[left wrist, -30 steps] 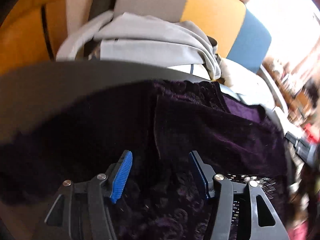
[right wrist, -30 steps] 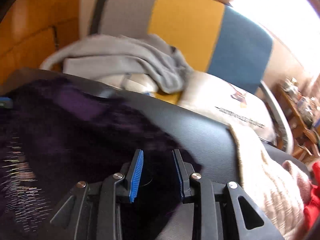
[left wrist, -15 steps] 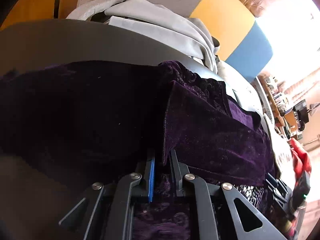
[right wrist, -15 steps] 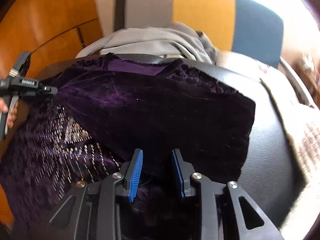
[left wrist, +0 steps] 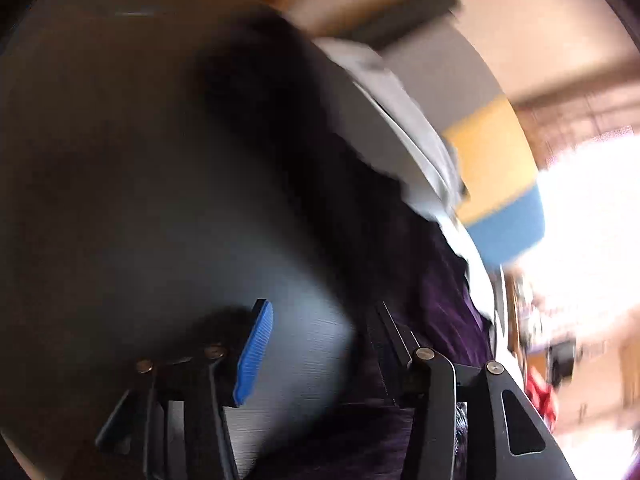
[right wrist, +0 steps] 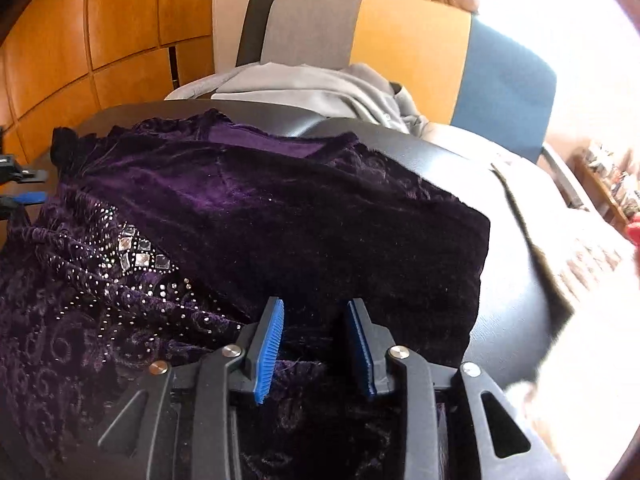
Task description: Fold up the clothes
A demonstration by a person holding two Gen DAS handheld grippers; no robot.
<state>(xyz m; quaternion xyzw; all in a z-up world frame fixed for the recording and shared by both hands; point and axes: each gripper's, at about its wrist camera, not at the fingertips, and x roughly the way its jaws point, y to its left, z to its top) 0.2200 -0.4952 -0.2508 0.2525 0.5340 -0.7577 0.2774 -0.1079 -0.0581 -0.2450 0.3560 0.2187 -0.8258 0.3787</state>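
- A purple velvet garment (right wrist: 256, 216) lies spread on the black table (right wrist: 508, 280), its near-left part set with rhinestones and small mirrored squares (right wrist: 138, 254); a plain velvet fold lies over the right part, its straight edge on the table's right half.
- My right gripper (right wrist: 316, 332) hovers over the garment's near edge, jaws parted, blue pads (right wrist: 270, 344) either side of dark velvet but not pinching it.
- My left gripper (left wrist: 320, 344) shows in a motion-blurred view, jaws wide apart, one blue pad (left wrist: 254, 354) over bare table (left wrist: 120, 160), the other finger against the dark cloth (left wrist: 420, 280); nothing is clamped between them.
- From the right wrist view, the left gripper's tips (right wrist: 24, 186) appear at the garment's far-left edge.
- A knitted cream cloth (right wrist: 580, 264) lies on the table's right side, apart from the velvet.
- Beyond the table's far edge, a grey garment (right wrist: 312, 88) is heaped on a chair with a grey, yellow and blue back (right wrist: 408, 48).
- Orange wooden panelling (right wrist: 80, 40) fills the far-left wall; a bright window glare washes out the far right.
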